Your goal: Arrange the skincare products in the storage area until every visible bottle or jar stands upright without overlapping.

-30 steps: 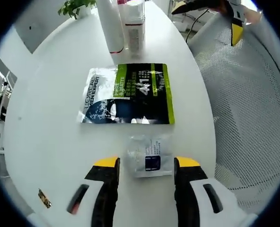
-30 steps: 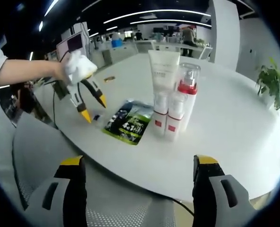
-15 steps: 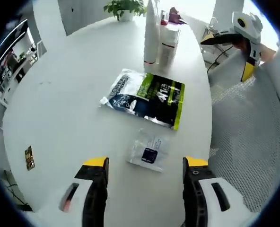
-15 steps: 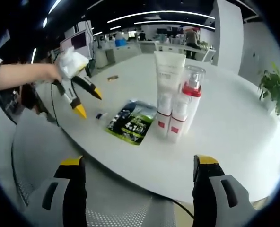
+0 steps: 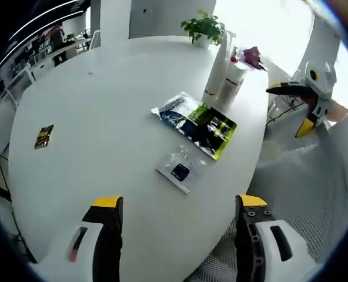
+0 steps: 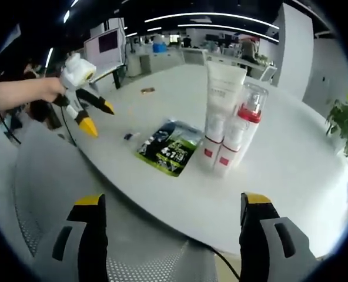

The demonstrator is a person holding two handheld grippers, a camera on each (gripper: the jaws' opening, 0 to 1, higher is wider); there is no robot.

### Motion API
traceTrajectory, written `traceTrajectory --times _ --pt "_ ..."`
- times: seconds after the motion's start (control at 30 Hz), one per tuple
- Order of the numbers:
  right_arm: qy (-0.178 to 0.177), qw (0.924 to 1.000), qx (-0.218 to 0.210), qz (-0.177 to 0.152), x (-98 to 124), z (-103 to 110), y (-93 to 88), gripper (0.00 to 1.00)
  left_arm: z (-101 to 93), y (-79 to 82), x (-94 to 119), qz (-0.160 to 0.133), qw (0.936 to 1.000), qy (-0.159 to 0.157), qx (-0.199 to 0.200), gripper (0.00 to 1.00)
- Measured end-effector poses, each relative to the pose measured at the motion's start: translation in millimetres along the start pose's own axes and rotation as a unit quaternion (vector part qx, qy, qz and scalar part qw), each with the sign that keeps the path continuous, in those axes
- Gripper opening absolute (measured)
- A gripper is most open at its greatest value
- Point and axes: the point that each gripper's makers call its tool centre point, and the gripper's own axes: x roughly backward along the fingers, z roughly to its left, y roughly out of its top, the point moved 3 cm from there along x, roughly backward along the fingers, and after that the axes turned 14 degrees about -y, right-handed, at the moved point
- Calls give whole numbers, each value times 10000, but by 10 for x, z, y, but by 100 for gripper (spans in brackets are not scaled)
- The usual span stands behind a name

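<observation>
pulled back and up from the small clear sachet: a second ago framed close between the left tool tips, now lying well out on the white table, clear of both jaws. left tool spread wide, gripping nothing. right tool likewise spread wide and empty, hanging off the table edge above a white mesh chair, seen from the left gripper view as a yellow-tipped tool near the bottles.

skincare items on the table: tall white tube standing upright, pump bottle with red collar upright just beside it, two small red-banded bottles upright at their foot, all huddled close. whether touching, cannot tell. green and dark pouch lying flat just beside that group, sachet flat a little past it. small yellow-brown item lying well apart on the far side; potted plant at the far rim.

judged step: picking a flat item to deal with, probably the pouch or the sachet, bottles already standing.

for a clean grasp of the pouch: come in low along the table, jaws straddling one short edge, not the middle, since a limp flat pack likely slips or folds. close firmly on the seam. lift slowly, keep well clear of the tall tube and pump bottle, both top-heavy looking and easy to topple. prop only where support exists; otherwise lay apart, no overlap, everything kept in sight.
</observation>
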Motion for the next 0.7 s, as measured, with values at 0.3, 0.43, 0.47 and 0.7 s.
traceTrajectory --times 0.3,0.43,0.47,0.7 --pt "-17 9999 94 -59 4 4 4 94 -152 129 321 -1422 9849 420 898 88" --pt "-41 9999 117 -70 -10 -5 -9 94 -256 92 454 -1731 9766 563 1142 93" --pt "-44 9999 120 -73 -11 -6 -10 94 -283 82 476 -1769 9755 582 1174 93" --pt "-56 9998 154 -72 -30 -14 -20 94 -393 15 676 -2138 9629 861 1406 97"
